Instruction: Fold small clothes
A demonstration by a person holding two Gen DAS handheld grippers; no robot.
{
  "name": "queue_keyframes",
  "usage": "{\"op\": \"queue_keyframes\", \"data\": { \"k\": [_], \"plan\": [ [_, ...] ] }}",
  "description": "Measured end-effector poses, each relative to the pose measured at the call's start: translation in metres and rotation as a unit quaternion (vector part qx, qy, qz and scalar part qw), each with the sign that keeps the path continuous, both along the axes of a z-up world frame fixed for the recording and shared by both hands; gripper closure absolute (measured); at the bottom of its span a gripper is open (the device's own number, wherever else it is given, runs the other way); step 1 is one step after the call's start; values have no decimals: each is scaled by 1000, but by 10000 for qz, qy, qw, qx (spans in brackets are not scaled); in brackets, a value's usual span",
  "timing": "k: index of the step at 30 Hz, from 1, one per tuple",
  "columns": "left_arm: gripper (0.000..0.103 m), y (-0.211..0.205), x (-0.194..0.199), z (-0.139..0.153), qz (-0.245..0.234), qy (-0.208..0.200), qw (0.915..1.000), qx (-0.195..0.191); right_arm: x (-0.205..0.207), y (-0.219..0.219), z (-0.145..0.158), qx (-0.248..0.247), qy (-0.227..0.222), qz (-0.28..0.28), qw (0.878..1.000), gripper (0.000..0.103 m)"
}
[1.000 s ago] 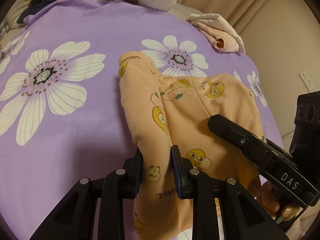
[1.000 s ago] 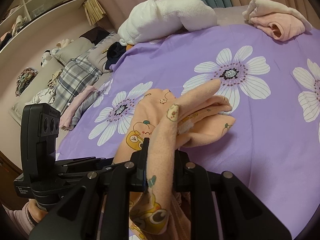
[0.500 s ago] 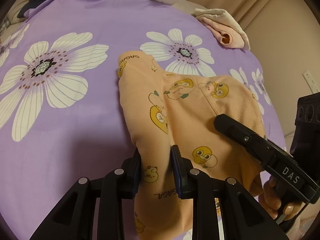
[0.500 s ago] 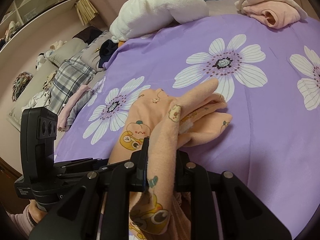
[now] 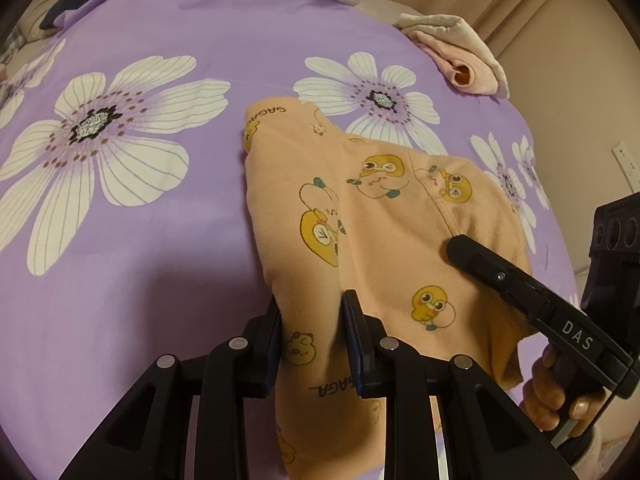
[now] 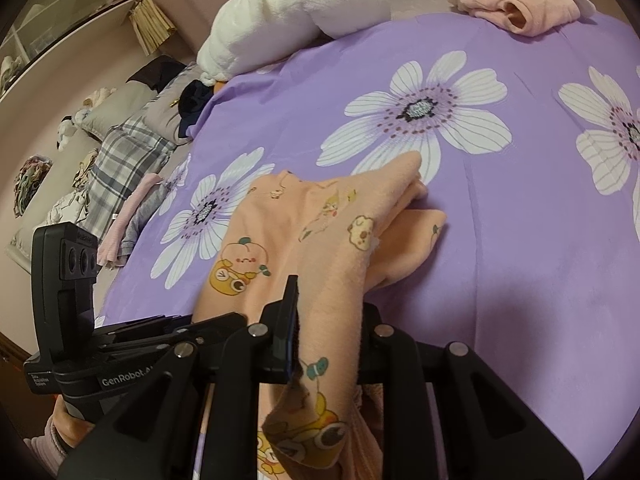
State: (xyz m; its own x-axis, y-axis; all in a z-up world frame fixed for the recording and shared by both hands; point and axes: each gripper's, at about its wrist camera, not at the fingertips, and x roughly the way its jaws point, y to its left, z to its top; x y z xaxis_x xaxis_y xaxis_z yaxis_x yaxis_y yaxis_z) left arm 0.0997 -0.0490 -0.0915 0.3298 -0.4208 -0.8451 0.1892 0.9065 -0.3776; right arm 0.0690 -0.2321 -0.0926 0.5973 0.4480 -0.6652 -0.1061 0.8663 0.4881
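Peach-orange fleece child's garment printed with yellow cartoon ducks (image 5: 384, 216), lying partly folded on a purple bedspread with large white flowers (image 5: 132, 248), near the middle of the bed and toward its near edge. Near end lifted off the bedspread and gripped at two points; far end resting flat on the cloth, with a folded flap pointing toward a flower on the far side (image 6: 404, 168).

Left hand-held gripper (image 5: 314, 320): blue-padded fingers (image 5: 354, 332) clamped on a narrow near fold of the garment, fabric bunched between them, lettering on the cloth just below the pads. Right hand-held gripper (image 6: 328, 320): jaws closed on a thicker roll of the same garment, fabric filling the gap; left blue pad (image 6: 290, 324) visible pressing the cloth, right pad hidden behind it. In the left wrist view, right hand-held gripper seen from the side at right, tip lying over the garment, fingers of a person's hand (image 5: 556, 396) wrapped round the handle.

Far right on the bed: folded pale pink and cream garment (image 5: 460, 60). Far edge: rolled white plush blanket (image 6: 288, 24). Far left, beyond the bedspread: grey plaid pillow (image 6: 120, 164) and a dark navy cloth (image 6: 196, 100).
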Motion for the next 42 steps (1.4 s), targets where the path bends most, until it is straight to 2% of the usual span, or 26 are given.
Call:
{"op": "queue_keyframes", "data": {
  "k": [22, 42],
  "plan": [
    [78, 3, -1, -1, 21, 13, 10000, -4, 0, -11, -17, 58, 271, -221, 9994, 80],
    [70, 14, -7, -1, 142, 3, 9999, 13, -2, -16, -21, 134, 363, -313, 9988, 75]
  ]
}}
